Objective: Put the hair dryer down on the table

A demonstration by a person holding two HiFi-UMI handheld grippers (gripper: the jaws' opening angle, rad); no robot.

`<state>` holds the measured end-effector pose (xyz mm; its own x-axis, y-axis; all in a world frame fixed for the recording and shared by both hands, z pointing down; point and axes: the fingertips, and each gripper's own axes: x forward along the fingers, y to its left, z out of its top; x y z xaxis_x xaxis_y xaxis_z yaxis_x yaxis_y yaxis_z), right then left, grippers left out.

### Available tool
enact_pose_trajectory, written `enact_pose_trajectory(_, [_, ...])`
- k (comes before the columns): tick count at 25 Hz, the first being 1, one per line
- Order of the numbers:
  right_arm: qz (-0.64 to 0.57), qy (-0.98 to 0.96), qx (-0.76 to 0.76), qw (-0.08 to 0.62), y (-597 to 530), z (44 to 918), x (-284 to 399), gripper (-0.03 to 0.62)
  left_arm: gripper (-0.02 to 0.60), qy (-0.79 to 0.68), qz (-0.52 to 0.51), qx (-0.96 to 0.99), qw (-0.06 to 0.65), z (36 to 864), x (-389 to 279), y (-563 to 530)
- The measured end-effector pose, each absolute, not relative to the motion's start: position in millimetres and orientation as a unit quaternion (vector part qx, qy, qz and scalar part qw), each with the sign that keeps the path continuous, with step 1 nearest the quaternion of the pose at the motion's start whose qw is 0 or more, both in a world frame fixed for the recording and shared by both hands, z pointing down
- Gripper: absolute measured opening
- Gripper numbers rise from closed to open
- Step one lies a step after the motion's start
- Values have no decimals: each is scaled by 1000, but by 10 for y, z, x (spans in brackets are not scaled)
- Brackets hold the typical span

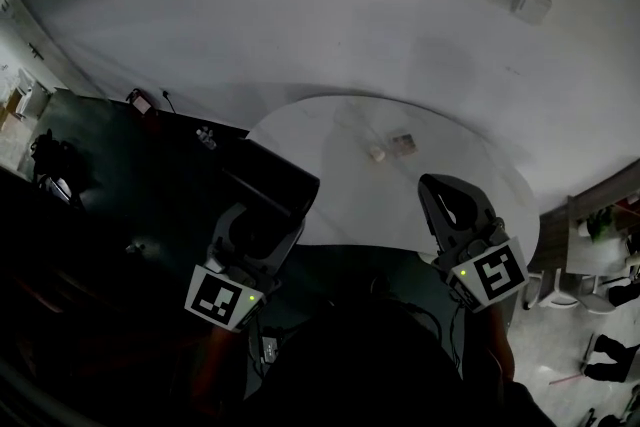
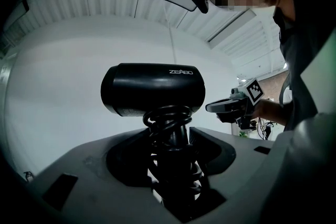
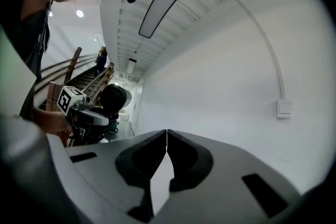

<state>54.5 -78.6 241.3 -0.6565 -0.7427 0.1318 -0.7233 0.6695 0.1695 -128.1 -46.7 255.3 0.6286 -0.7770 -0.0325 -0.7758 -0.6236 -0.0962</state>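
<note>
Two grippers in view. Left gripper [image 2: 169, 139] clamped on handle of hair dryer [image 2: 152, 89], coiled cord [image 2: 167, 115] pinched in with it; dryer body held above jaws, clear of any surface. Right gripper [image 3: 166, 139] empty, jaws pressed together. Round white table [image 1: 345, 205] seen ahead in head view, dryer near its left edge, small box [image 1: 402, 143] lying farther across. Judged: carrying stage only; lowering, setting down and release not yet done.
</note>
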Motion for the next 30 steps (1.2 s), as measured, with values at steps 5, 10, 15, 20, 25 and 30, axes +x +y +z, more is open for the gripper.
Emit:
enact_pose_trajectory(5, [-64, -929, 360, 60, -1040, 2311, 539, 8, 218, 459, -19, -887, 46, 2536, -1154, -555])
enact_pose_trajectory(10, [-55, -939, 334, 63, -1314, 2366, 709, 8, 218, 484, -9, -874, 46, 2507, -987, -746])
enact_pose_trajectory(15, [-53, -945, 319, 50, -1545, 2358, 870, 8, 218, 507, -24, -861, 39, 2537, -825, -886])
enact_pose_trajectory(20, [-46, -947, 314, 45, -1682, 2376, 1037, 8, 218, 512, -28, -858, 39, 2500, -658, -966])
enact_pose_trajectory(25, [-40, -945, 321, 46, -1716, 2447, 1072, 8, 218, 502, -43, -863, 43, 2550, -604, -1004])
enact_pose_trajectory(30, [-43, -936, 345, 48, -1694, 2395, 953, 8, 218, 478, -35, -877, 46, 2532, -751, -1095])
